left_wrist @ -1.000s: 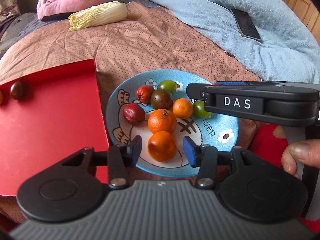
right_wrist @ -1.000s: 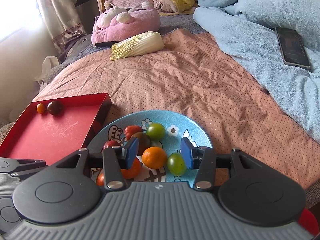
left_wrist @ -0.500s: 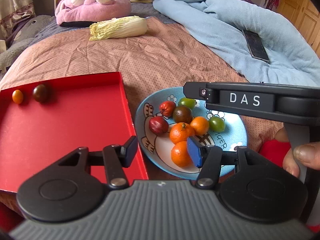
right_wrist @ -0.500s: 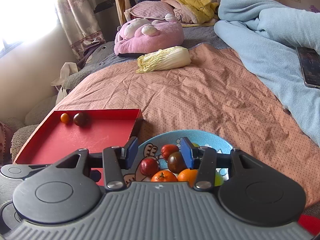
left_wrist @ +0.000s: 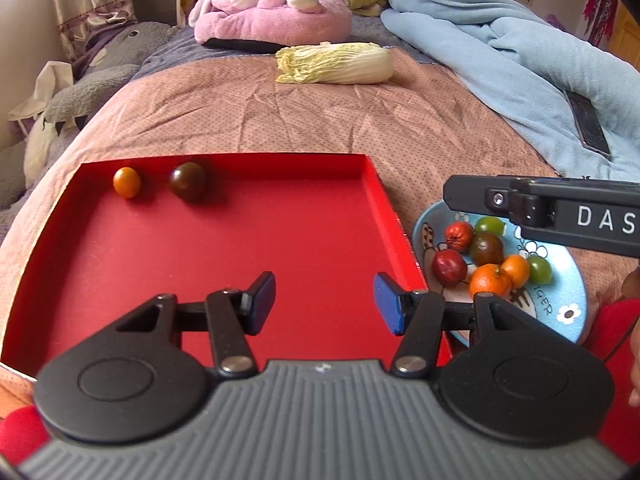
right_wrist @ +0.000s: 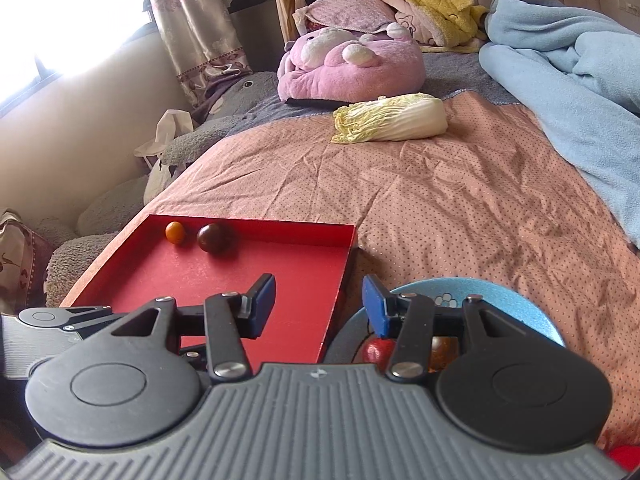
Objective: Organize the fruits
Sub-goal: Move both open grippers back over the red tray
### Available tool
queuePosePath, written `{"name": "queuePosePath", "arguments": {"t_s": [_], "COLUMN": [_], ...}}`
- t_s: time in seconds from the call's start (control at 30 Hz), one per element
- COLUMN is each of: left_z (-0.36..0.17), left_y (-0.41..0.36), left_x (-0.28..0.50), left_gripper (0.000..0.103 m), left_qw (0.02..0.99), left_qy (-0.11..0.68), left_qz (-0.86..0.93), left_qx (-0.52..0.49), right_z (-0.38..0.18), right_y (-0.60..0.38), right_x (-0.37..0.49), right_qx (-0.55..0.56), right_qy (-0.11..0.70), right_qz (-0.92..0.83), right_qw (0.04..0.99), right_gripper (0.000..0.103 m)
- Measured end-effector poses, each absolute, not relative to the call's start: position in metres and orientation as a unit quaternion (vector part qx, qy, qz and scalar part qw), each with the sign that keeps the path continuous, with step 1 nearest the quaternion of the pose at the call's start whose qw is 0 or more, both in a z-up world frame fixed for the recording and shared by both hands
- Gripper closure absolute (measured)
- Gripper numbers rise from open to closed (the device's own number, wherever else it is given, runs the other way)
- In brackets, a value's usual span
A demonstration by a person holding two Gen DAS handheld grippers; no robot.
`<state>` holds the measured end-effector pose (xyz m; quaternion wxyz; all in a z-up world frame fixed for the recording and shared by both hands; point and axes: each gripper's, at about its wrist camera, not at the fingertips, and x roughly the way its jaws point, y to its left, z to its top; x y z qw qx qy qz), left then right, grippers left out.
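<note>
1. Left wrist view, far left of frame: the red tray [left_wrist: 312,216] lies on the pink dotted bedspread [left_wrist: 248,120]. In its upper left corner sit a small orange tomato [left_wrist: 127,182] and, just beside it, a dark brown tomato [left_wrist: 188,181], apart from each other.
2. Lower centre: the left gripper [left_wrist: 324,302] hangs above the tray floor, its blue pads spread wide with nothing between them.
3. Right of the tray: the blue plate [left_wrist: 568,312] holds a wrinkled red fruit [left_wrist: 459,236], a dark red fruit [left_wrist: 449,267], a dark tomato [left_wrist: 486,248], two green tomatoes [left_wrist: 491,225], and two mandarins [left_wrist: 490,280]. The body of the other tool, lettered "DAS", crosses above the plate.
4. Top centre: a napa cabbage [left_wrist: 336,64] rests on the bedspread; a pink plush [left_wrist: 272,12] lies behind it.
5. Right wrist view, left to right: the same tray with its two tomatoes at the far edge, then the right gripper [right_wrist: 319,306], pads wide apart and empty, poised over the gap between the tray's right wall and the plate's rim [right_wrist: 520,300].
</note>
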<state>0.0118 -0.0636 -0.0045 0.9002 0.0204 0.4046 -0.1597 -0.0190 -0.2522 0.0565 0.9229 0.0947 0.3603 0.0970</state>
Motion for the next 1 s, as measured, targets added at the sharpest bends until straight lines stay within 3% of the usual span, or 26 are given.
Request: {"name": "queuePosePath", "arguments": {"t_s": [1.0], "left_z": [-0.021], "left_y": [0.08], "left_x": [0.122], "left_gripper": [0.046], "left_qw": [0.905], "left_qy": [0.422], "left_qz": [-0.05], "left_qx": [-0.027], "right_z": [-0.002], "right_y": [-0.101], "right_x": [0.111], "right_qx": [0.047], "right_qy": [0.429], "right_qz": [0.184], "right_qw": [0.883], "right_gripper": [0.05]}}
